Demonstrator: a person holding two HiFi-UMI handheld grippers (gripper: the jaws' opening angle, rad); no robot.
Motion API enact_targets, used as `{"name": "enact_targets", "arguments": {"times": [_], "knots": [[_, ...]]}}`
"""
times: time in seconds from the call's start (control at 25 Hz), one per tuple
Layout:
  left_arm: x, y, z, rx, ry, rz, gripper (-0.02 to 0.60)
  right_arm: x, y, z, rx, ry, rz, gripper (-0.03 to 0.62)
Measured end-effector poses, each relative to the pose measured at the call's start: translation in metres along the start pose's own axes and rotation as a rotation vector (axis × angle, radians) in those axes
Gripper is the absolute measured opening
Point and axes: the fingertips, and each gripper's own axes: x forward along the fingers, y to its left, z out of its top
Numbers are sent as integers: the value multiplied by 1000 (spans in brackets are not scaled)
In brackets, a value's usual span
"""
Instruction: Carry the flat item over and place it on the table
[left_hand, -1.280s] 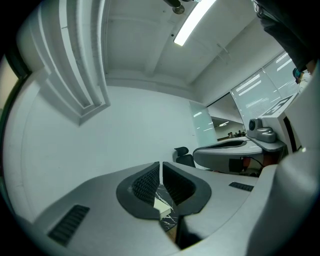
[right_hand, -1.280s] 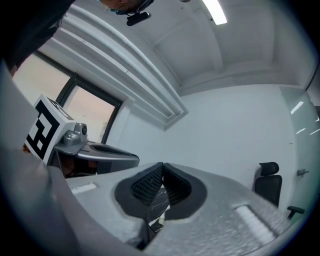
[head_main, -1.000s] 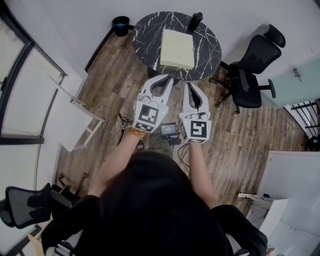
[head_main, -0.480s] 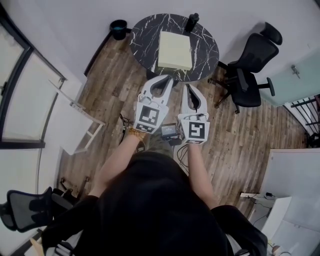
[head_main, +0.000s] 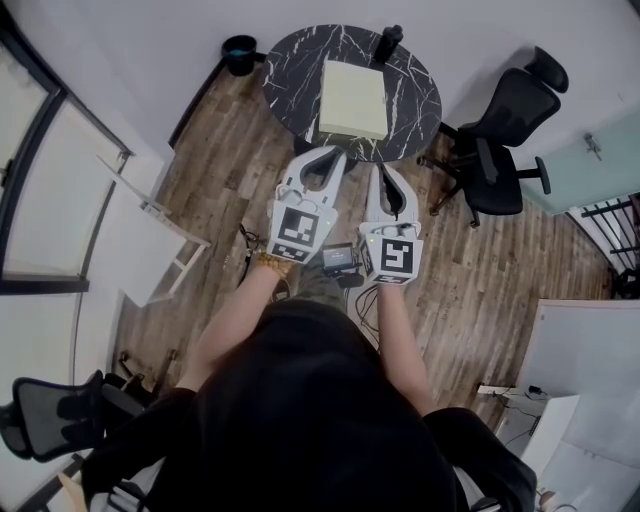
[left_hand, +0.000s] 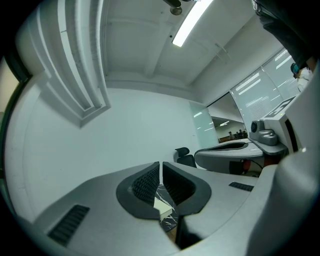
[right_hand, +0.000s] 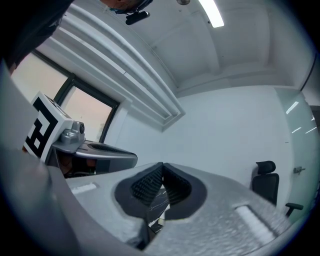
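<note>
Your left claw (left_hand: 160, 167) has its ribbed pads pressed flat together with nothing between them. Your right claw (right_hand: 162, 167) is the same, closed on itself and empty. Through the small gap under the left pads you can see only a sliver of the pale flat pad (left_hand: 162, 205) and a bit of marbled desk (left_hand: 171, 221). Under the right pads there is just a scrap of that marbled top (right_hand: 156, 198), and the rest is cut off by the claw's own body.

From the head view, the left claw (head_main: 337, 154) and the right claw (head_main: 382, 169) sit side by side, both pointing at the near edge of the round dark desk (head_main: 295, 60). The left tips reach that edge, but you cannot tell from here whether they touch it. The right tips stop just short of it.

The flat pad (head_main: 353, 98) lies on the desk, near its middle and well apart from both claws. A small dark container (head_main: 389, 42) stands at the far rim, too small to identify.

A little device (head_main: 338, 262) sits on the wooden floor (head_main: 230, 170) between your wrists. A black office chair (head_main: 505, 120) stands right of the desk and a dark bin (head_main: 241, 50) to its left. Your own body hides much of the floor below.
</note>
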Motion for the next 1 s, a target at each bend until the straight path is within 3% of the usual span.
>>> {"name": "enact_targets", "arguments": {"times": [1.0], "knots": [[2,1,-9,-7,20,-8,26,0,3,-12,-16,33,-14,-5]]}}
